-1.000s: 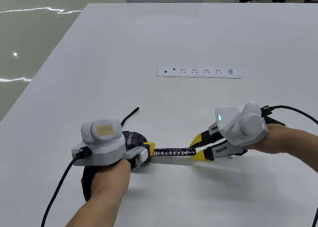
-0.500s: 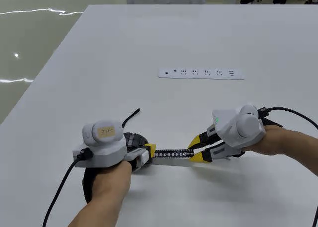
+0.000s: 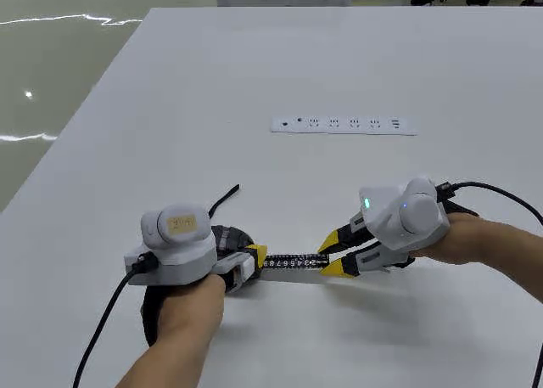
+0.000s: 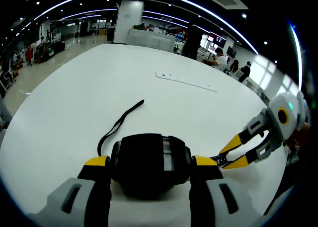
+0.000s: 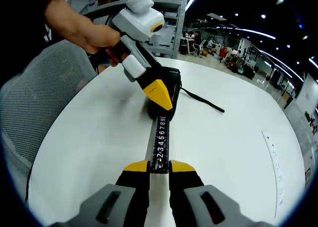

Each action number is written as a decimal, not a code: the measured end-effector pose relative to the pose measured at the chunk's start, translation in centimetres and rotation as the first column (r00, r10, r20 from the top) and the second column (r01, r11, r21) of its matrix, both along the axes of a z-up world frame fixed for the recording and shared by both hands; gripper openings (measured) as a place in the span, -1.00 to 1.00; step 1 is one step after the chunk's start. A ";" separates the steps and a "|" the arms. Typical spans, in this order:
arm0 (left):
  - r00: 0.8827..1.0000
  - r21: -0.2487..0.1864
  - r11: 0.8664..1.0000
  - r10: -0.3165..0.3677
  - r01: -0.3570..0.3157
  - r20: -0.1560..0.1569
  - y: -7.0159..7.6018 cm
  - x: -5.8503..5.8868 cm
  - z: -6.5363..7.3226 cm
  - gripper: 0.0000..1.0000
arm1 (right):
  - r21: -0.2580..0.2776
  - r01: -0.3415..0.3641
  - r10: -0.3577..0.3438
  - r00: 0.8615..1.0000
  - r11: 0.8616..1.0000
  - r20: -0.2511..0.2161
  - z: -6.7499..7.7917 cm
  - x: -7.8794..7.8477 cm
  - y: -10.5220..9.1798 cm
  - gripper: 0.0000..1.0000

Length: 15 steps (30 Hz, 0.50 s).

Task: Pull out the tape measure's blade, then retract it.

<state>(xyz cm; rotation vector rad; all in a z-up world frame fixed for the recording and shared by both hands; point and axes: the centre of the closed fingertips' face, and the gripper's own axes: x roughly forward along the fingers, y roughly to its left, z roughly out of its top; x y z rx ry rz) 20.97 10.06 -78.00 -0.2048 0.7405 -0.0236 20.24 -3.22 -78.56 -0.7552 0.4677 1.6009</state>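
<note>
Between yellow tips of R gripper [image 5: 159,168]: blade [image 5: 160,142], pinched tight near its end, numbers up. Runs short & straight over white table [image 3: 254,65] back to black tape measure case [image 4: 141,172], clamped side-to-side betw. tips of L gripper [image 4: 150,161], near table's front edge. Black strap [image 4: 121,120] trails from case across tabletop. Well beyond, flat on table: white power strip [image 3: 344,125].

Left claw [image 4: 150,161], right claw [image 5: 159,166], both seemingly clamped.
</note>
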 end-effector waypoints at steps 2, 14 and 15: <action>1.000 0.000 1.000 0.000 0.000 0.000 -0.1 -0.1 0.0 0.19 | 0.000 -0.001 0.001 1.000 1.000 0.001 0.0 0.0 0.1 -0.73; 1.000 -0.002 1.000 -0.003 0.003 0.000 0.4 0.4 -0.3 0.19 | 0.007 -0.004 0.004 1.000 1.000 -0.002 -0.2 -0.1 0.9 -0.73; 1.000 -0.003 1.000 -0.003 0.003 0.001 0.0 0.0 -0.3 0.19 | 0.007 -0.005 0.005 1.000 1.000 -0.002 -0.2 -0.1 1.0 -0.73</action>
